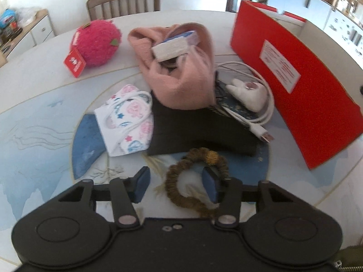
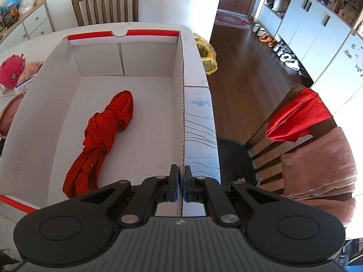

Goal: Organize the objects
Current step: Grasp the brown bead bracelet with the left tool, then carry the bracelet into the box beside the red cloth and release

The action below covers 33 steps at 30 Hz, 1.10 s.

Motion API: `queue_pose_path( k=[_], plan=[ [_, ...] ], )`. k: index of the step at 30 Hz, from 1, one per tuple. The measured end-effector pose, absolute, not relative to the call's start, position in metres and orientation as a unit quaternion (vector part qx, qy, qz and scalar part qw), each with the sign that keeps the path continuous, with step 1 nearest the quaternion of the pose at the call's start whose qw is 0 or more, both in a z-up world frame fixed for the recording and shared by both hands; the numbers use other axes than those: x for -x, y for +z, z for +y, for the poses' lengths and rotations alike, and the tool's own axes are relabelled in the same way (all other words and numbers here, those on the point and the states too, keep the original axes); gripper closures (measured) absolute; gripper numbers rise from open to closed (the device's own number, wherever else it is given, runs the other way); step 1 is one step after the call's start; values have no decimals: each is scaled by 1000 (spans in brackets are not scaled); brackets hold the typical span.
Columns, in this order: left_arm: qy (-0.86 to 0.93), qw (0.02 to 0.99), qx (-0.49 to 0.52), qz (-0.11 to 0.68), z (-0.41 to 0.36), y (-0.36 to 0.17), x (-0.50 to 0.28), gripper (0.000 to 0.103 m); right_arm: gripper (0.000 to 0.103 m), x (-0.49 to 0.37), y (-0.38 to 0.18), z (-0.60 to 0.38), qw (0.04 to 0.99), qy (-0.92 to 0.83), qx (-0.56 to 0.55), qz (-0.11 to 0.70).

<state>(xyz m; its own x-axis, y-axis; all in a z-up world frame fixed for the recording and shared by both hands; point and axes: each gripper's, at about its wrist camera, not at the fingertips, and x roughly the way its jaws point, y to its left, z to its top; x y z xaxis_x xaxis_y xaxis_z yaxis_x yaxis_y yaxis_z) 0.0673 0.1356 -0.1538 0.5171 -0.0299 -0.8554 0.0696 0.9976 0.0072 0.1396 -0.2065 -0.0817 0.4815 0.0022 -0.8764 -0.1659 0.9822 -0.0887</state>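
Note:
A brown beaded bracelet (image 1: 197,152) with a gold bead lies on the table just in front of my left gripper (image 1: 177,185). The gripper's right finger (image 1: 211,185) stands inside the loop and the loop's left strand runs between the two pads. A gap shows beside the left pad, so the jaws are open around that strand. A red box (image 1: 295,86) stands to the right. In the right wrist view my right gripper (image 2: 182,181) is shut on the right wall (image 2: 182,113) of that box. Its white inside holds a knotted red strap (image 2: 106,124).
Beyond the bracelet lie a black pouch (image 1: 199,131), a patterned face mask (image 1: 127,117), a pink scarf (image 1: 181,83) around a white block (image 1: 170,49), a white cable (image 1: 261,122), a tooth plush (image 1: 247,93) and a pink plush (image 1: 97,43). A chair (image 2: 297,113) with cloths stands right of the table.

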Motion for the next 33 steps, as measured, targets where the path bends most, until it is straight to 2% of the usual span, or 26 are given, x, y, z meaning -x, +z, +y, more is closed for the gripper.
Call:
queue_pose_path(
  k=[4, 5, 6, 12, 33],
  plan=[
    [-37, 870, -23, 490, 128, -152, -66, 80, 99, -139, -82, -206, 857, 51, 83, 506],
    [-37, 870, -23, 491, 127, -151, -67, 95, 99, -139, -82, -206, 857, 51, 84, 506],
    [-35, 869, -22, 493, 125, -151, -67, 97, 99, -139, -82, -206, 857, 52, 84, 506],
    [-37, 873, -13, 486, 114, -136, -63, 97, 99, -139, -82, -207, 858, 54, 84, 504],
    [-145, 917, -5, 371, 49, -6, -84, 97, 99, -141, -89, -211, 857, 69, 79, 505]
  ],
)
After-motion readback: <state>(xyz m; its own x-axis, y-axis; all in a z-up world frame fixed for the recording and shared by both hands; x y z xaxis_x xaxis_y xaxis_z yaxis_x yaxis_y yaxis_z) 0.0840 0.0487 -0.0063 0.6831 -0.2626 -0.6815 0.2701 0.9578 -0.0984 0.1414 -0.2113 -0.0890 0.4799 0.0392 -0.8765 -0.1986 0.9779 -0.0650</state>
